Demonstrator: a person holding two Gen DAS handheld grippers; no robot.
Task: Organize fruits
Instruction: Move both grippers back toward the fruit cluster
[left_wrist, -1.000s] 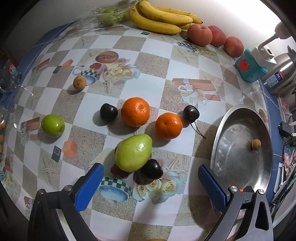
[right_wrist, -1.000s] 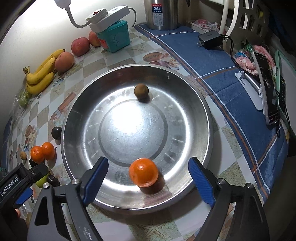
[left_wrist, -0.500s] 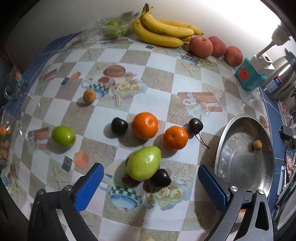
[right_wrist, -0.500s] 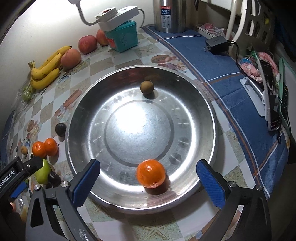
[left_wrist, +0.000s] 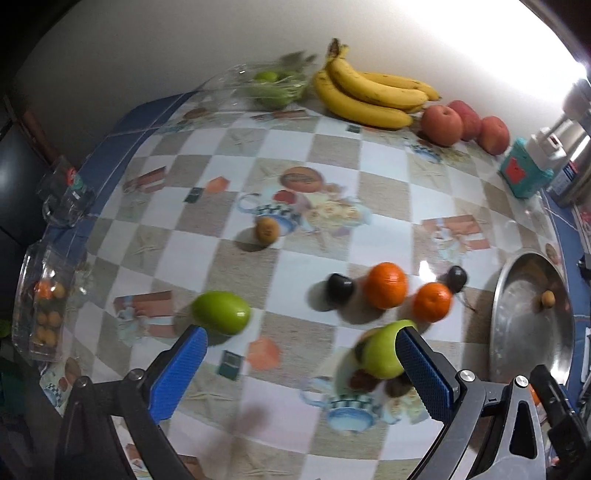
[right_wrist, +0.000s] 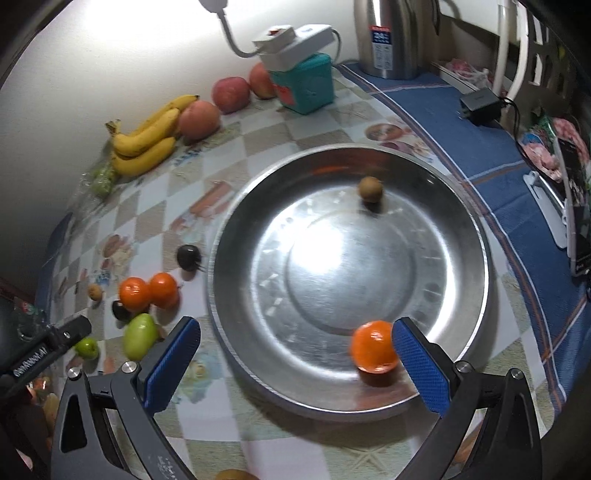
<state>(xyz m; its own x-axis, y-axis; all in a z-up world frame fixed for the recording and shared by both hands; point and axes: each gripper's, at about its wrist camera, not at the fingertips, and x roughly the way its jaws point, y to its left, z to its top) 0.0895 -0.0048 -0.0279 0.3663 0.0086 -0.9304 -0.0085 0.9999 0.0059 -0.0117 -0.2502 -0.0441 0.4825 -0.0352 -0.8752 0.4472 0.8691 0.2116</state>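
Observation:
A steel bowl (right_wrist: 476, 302) holds an orange (right_wrist: 373, 346) near its front rim and a small brown fruit (right_wrist: 370, 189) at the back. My right gripper (right_wrist: 295, 363) is open and empty above the bowl's front rim. My left gripper (left_wrist: 301, 373) is open and empty over the checkered table. Ahead of it lie two oranges (left_wrist: 385, 285), a green pear (left_wrist: 380, 350) by its right finger, a green apple (left_wrist: 221, 312) by its left finger, dark plums (left_wrist: 340, 287) and a small brown fruit (left_wrist: 267, 229). The bowl also shows at the right of the left wrist view (left_wrist: 517, 354).
Bananas (left_wrist: 365, 96), three peaches (left_wrist: 441, 124) and a bag of green fruit (left_wrist: 275, 86) lie along the back wall. A teal box (right_wrist: 304, 86) with a power strip and a steel kettle (right_wrist: 388, 37) stand at the back. A clear box of small fruit (left_wrist: 40, 310) sits at the left edge.
My left gripper has swung left and back, so the pear now sits by its right finger and the green apple by its left. My right gripper has pulled back and shifted left of the orange.

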